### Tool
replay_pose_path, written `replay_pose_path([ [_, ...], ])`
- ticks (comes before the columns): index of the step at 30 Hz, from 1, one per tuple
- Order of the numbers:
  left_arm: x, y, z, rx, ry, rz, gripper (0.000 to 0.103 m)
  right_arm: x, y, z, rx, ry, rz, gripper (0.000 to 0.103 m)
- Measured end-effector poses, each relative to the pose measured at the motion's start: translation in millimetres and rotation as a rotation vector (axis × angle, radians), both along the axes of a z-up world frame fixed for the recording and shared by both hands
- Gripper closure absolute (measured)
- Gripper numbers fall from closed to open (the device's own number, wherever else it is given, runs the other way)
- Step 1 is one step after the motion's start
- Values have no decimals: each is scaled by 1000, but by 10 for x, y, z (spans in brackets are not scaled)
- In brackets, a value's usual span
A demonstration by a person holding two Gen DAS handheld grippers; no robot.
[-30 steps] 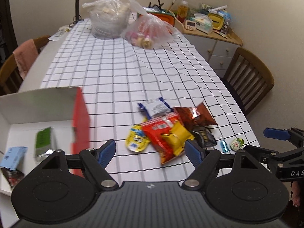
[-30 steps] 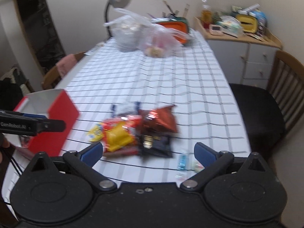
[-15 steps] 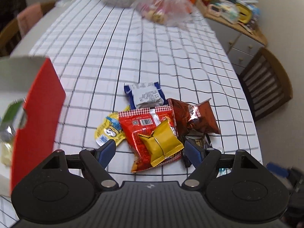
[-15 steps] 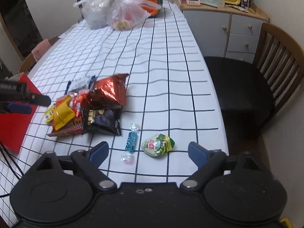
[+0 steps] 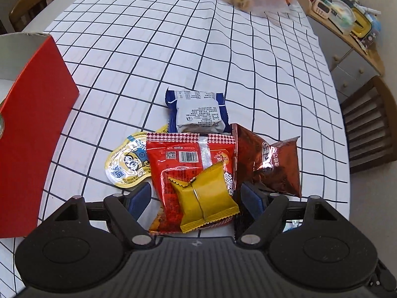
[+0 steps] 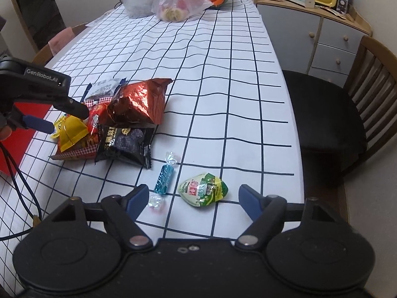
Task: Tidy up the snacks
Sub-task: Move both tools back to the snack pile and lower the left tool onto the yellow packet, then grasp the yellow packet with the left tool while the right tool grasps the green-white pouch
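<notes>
1. The left hand-held gripper (image 5: 196,198) stands wide, its pads either side of a small yellow packet (image 5: 203,200) without pressing it.
2. That packet lies on a red pouch (image 5: 191,164); a yellow sachet (image 5: 127,165) lies left, a brown bag (image 5: 273,166) right, a blue-and-white wrapper (image 5: 197,114) beyond.
3. The right hand-held gripper (image 6: 193,198) is open, its jaws just closing, around a green pack (image 6: 203,188) and a blue candy (image 6: 164,178).
4. Ahead and left, a black packet (image 6: 124,145) lies on the desk (image 6: 223,74).
5. The red box (image 5: 32,129) is cut off; its contents are unclear.
</notes>
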State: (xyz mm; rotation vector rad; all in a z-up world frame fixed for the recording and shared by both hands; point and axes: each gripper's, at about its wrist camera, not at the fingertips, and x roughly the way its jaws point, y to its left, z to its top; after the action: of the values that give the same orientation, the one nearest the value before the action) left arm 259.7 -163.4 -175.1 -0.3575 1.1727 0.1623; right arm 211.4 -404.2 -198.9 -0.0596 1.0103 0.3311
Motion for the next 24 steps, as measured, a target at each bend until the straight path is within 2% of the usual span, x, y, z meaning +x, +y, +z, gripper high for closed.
replay_pose_path([
  [4,29,-32,-37,16,9,3,25,29,-5,-50,-9,14,10,28],
  [8,54,-60,-64,29,19,-9,39,34,0,-71,-14,18,21,30],
  [10,49,-51,-76,34,22,-7,41,45,7,-81,-16,19,25,30],
  [15,26,5,-73,39,25,1,57,73,32,-116,-17,24,33,32],
  [19,-2,60,-63,22,16,10,58,96,56,-158,-28,30,36,35],
  [21,-19,78,-58,16,15,9,59,110,64,-188,-37,34,36,42],
  [24,-46,110,-30,8,8,14,60,117,73,-202,-49,26,41,45],
])
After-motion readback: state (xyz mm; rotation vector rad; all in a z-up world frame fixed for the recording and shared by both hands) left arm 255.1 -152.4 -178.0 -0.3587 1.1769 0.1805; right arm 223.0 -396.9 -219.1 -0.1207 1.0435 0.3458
